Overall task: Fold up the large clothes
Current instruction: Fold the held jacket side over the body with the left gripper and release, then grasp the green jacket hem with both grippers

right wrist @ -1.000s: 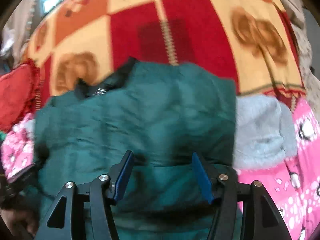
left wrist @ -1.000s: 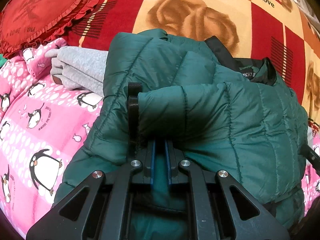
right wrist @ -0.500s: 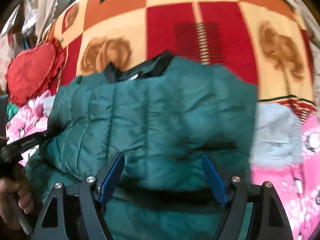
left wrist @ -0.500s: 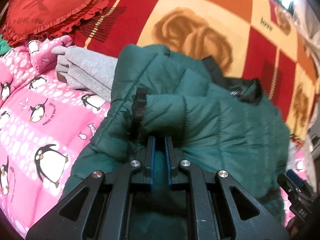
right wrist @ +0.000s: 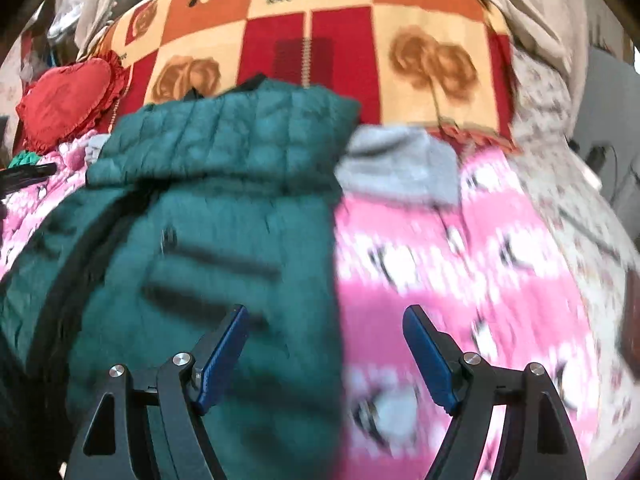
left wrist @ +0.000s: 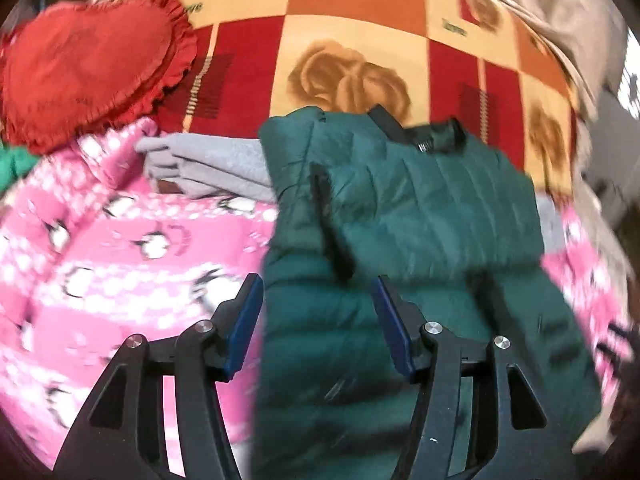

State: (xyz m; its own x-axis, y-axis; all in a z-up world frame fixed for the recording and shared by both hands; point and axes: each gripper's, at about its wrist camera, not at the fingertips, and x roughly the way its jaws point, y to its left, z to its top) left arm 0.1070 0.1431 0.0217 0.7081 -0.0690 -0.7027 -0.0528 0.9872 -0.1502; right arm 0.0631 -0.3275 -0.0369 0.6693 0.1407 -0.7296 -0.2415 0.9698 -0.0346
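Note:
A dark green quilted jacket (left wrist: 420, 216) lies on the bed, its sleeves folded across the chest and its black collar at the far end. It also shows in the right wrist view (right wrist: 224, 184). My left gripper (left wrist: 316, 304) is open and empty, held above the jacket's left edge near the hem. My right gripper (right wrist: 324, 332) is open and empty above the jacket's right edge, where green meets the pink blanket (right wrist: 460, 264).
A folded grey garment (left wrist: 212, 164) lies under the jacket's far part and shows on its other side too (right wrist: 400, 164). A red heart cushion (left wrist: 84, 64) sits far left. A red and orange rose blanket (left wrist: 352, 52) covers the far bed.
My left gripper has let go of the folded sleeve and opened. Both grippers have pulled back toward the hem, so the jacket lies farther off. The views are blurred by motion.

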